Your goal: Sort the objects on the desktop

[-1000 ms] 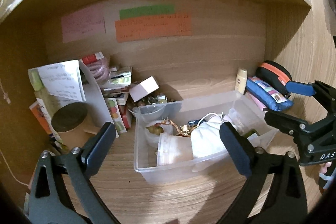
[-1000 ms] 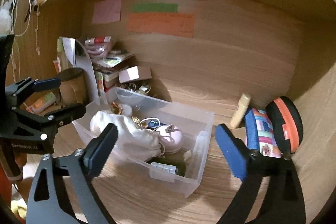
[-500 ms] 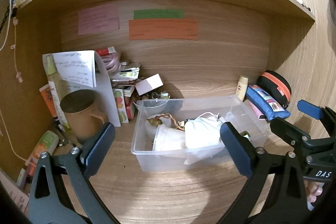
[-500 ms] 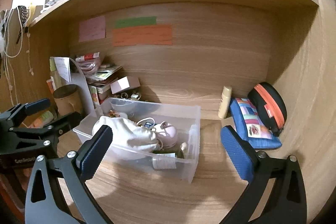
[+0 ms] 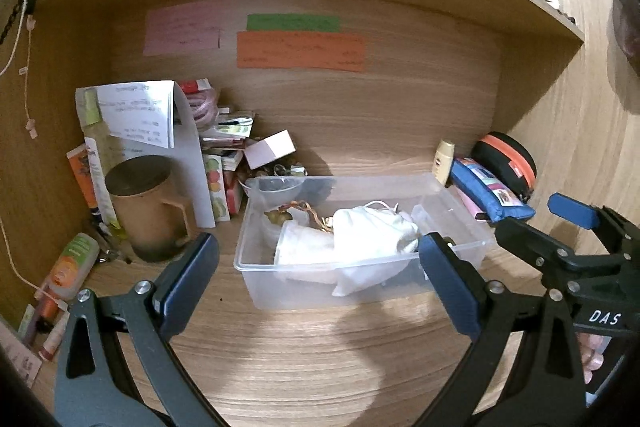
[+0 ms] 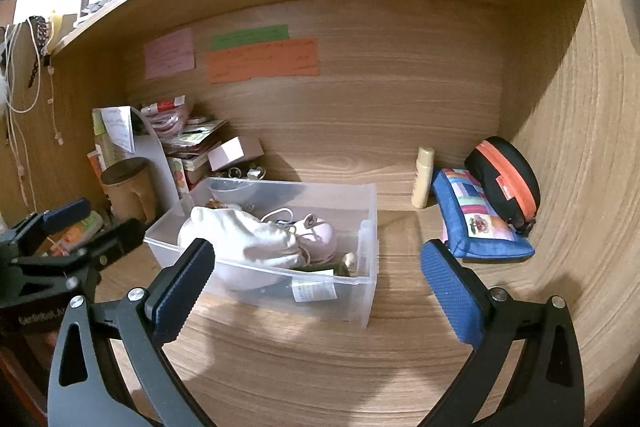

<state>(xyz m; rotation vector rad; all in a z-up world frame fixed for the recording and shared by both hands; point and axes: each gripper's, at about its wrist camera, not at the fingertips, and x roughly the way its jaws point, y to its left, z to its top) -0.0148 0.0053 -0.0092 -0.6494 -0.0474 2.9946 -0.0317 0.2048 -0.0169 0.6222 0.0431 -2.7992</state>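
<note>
Bare table (image 6: 320, 367) fills the lower frame; clear bin (image 6: 362, 291) blocks the centre, brown mug (image 5: 148, 211) and clutter crowd the left

Bin (image 5: 360, 291) sits mid-counter (image 5: 304, 359) inside the alcove, cloth bag (image 5: 372, 231) in it. Left of bin: mug (image 5: 146, 207), folded paper (image 5: 140, 115) standing behind it, box stack (image 5: 228, 155) toward the back wall. Tube (image 5: 74, 265) lies at far left front. Right of bin: bottle (image 6: 423, 177) upright at back wall, pouch (image 6: 476, 219) beside it, round case (image 6: 506, 181) leaning in the right corner. Notes (image 5: 300, 49) on back wall.
</note>
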